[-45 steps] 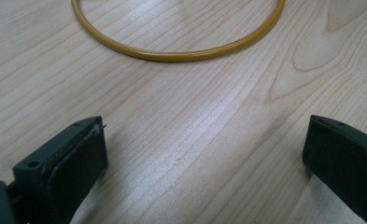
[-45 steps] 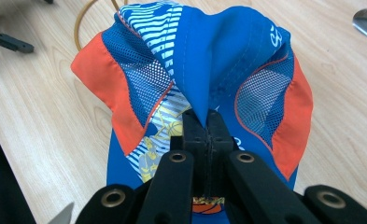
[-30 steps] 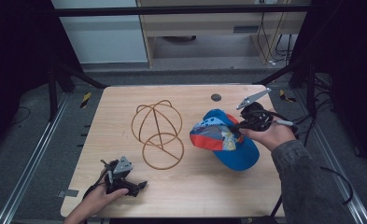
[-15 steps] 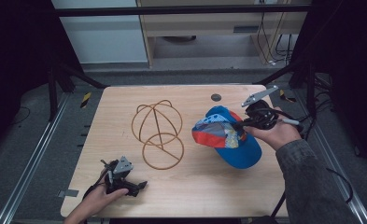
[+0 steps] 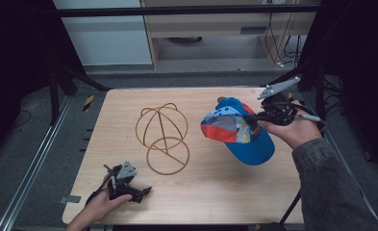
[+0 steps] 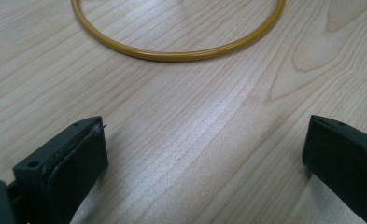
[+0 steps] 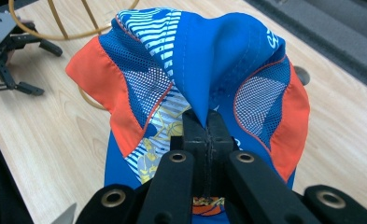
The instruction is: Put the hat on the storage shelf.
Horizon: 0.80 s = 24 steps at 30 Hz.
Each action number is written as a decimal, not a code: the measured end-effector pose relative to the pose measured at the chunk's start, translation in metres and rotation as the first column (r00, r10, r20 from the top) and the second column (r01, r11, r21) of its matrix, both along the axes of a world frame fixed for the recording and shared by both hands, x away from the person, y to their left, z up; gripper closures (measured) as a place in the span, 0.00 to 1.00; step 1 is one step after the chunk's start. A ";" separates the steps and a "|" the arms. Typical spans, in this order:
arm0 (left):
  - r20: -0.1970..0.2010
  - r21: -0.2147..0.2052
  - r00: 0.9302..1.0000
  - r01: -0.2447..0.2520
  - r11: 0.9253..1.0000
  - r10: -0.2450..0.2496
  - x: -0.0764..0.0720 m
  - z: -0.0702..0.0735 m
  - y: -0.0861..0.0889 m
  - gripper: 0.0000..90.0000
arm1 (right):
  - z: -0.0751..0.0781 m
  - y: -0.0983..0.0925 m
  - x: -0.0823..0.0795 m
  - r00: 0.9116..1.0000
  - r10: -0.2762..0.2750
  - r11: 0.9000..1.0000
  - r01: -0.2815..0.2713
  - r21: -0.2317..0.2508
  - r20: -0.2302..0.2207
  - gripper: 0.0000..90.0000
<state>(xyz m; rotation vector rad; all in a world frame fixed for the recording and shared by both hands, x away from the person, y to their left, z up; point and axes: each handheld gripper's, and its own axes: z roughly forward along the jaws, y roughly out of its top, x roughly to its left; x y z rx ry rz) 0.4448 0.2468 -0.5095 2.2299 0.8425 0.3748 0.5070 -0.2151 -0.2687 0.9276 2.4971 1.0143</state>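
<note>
A blue, orange and striped cap [image 5: 234, 130] hangs lifted above the right half of the table, its brim drooping toward the front. My right gripper [image 5: 254, 117] is shut on the cap's blue crown fabric [image 7: 204, 70], pinched between the two black jaws. A golden wire cap stand [image 5: 162, 137] lies on its side at the table's middle, left of the cap. My left gripper [image 5: 145, 191] rests open on the wood near the front left corner. Part of the stand's ring [image 6: 181, 51] curves just beyond its jaws. The left gripper [image 7: 13, 44] also appears past the cap in the right gripper view.
The wooden table [image 5: 210, 192] has bare wood along its front and left. A small dark round hole [image 5: 220, 99] sits near the far edge behind the cap. Metal rails run along the floor to the left.
The right gripper has carried the cap up and slightly to the right, away from the tabletop. The left gripper and the wire stand have stayed put.
</note>
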 end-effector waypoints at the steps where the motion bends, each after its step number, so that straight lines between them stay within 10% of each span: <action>1: 0.000 0.000 1.000 0.000 1.000 0.000 0.000 0.000 0.000 0.00 | 0.002 0.001 0.000 1.000 -0.003 1.000 0.003 0.000 0.003 1.00; 24: -0.002 0.002 1.000 0.001 1.000 -0.001 0.000 0.000 0.000 0.00 | 0.033 0.012 0.004 0.998 0.005 1.000 -0.005 0.009 0.062 1.00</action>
